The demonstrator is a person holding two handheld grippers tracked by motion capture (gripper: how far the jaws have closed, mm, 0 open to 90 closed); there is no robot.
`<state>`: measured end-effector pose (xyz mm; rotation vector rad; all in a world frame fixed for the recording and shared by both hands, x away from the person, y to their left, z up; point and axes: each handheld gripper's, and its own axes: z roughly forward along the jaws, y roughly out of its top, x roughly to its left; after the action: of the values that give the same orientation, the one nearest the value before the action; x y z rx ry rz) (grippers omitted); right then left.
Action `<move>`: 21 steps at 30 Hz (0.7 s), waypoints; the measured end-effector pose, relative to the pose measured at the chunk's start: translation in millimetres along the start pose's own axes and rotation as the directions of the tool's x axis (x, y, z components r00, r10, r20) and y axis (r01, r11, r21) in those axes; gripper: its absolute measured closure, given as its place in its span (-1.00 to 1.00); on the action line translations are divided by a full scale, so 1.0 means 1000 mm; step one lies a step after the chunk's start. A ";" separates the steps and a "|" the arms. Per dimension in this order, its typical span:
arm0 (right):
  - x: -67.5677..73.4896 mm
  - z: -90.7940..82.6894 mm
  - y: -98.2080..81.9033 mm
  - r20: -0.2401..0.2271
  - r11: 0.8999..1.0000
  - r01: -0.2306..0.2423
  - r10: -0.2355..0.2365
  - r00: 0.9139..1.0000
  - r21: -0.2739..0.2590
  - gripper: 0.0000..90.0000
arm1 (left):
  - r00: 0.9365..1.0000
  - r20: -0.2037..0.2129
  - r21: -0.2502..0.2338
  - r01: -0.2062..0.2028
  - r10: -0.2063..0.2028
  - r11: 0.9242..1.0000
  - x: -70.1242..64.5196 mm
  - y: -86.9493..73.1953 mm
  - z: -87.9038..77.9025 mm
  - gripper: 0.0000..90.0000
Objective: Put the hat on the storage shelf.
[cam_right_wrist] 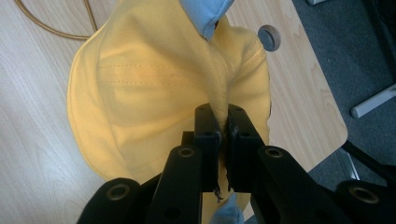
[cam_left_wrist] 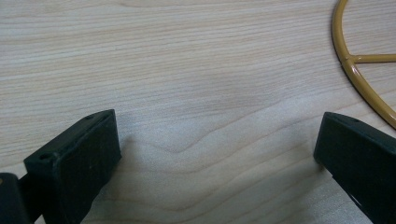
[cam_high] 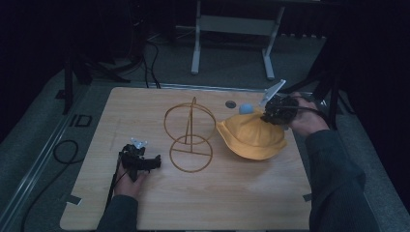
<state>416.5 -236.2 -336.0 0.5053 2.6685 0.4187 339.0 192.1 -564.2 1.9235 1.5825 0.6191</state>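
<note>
The yellow hat (cam_high: pixel 251 137) is seen lying on the right half of the wooden table (cam_high: pixel 217 193), just beside the gold wire stand (cam_high: pixel 189 135). Its far edge is pinched by the right gripper (cam_high: pixel 270 113), held in the person's right hand (cam_high: pixel 305 120). From the high view only the gripper's dark body at the hat's rim can be made out; the right gripper view settles it: the two black jaws are pressed tight on a gathered fold of the yellow fabric (cam_right_wrist: pixel 223 112), and the cloth is pulled up into a ridge that runs toward them. In that same view a pale blue patch (cam_right_wrist: pixel 205 14) is shown at the top of the hat, read in the high view as a small blue blob (cam_high: pixel 246 108) just behind it. A round hole (cam_right_wrist: pixel 269 37) in the tabletop is seen just past the hat.

Over at the left, the left gripper (cam_high: pixel 155 163) is held low near the table's front, close to the stand's base ring. Its own view gives what the high view cannot: the jaws are spread wide, with bare wood grain between them and a curve of the gold ring (cam_left_wrist: pixel 355 65) off to one side, untouched.
</note>
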 end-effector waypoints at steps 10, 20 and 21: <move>-0.004 -0.011 0.002 0.008 1.000 -0.003 0.003 1.000 -0.011 0.89 | 1.000 0.000 0.000 0.000 0.000 1.000 0.000 0.000 0.000 -0.99; -0.009 -0.018 0.001 0.011 1.000 -0.016 0.016 1.000 -0.020 0.89 | 1.000 0.000 0.000 0.000 0.000 1.000 0.000 0.000 0.000 -0.99; -0.009 -0.018 0.001 0.011 1.000 -0.016 0.016 1.000 -0.020 0.89 | 1.000 0.000 0.000 0.000 0.000 1.000 0.000 0.000 0.000 -0.99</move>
<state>416.7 -242.4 -317.4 0.5220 2.6490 0.4454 339.0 192.1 -564.2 1.9232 1.5828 0.6188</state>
